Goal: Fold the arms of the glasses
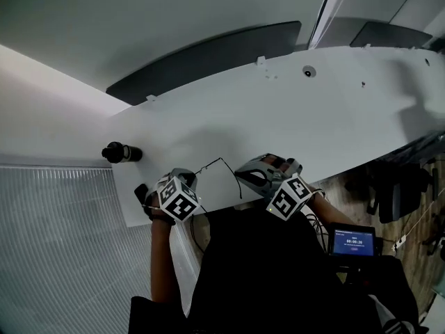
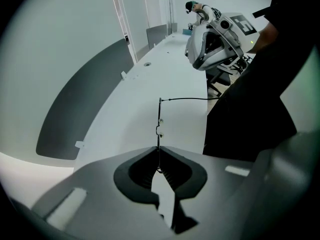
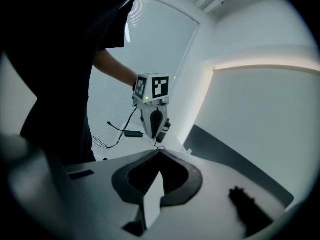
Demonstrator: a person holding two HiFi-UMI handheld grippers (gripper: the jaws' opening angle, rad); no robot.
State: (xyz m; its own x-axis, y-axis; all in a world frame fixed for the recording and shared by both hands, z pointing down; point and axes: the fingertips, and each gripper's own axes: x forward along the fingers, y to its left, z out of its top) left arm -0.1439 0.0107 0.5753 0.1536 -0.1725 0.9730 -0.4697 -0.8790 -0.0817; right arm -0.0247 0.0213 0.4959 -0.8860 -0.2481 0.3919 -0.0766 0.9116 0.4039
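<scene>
1. The left tongs are almost shut. They pinch the thin dark wire frame of the glasses, and the wire runs straight out from between the pads.
2. The right tongs are pressed fully together with nothing between them. They are raised to the right of the left tongs and are clear of the glasses.
3. The glasses reach out from the left tongs over the white bench. One arm stands open, bending away at a corner towards the right tongs.
4. Count:
   - two tongs, each with one marker cube
   - one pair of glasses
   - one dark cylindrical object on the bench, beyond the left tongs and to their left
   - one small lit screen, well to the right of the left tongs and off the bench
5. Hard to make out:
   - No lenses can be made out in any view; only the wire shows.
   - In the left gripper view the open arm's far end is lost against the person's dark clothing.
   - I cannot tell whether the frame touches the bench.
   - I cannot tell what the dark object is.
   - The print on the screen is too small to read.
   - The person's body is cut off at the bottom of the head view.
</scene>
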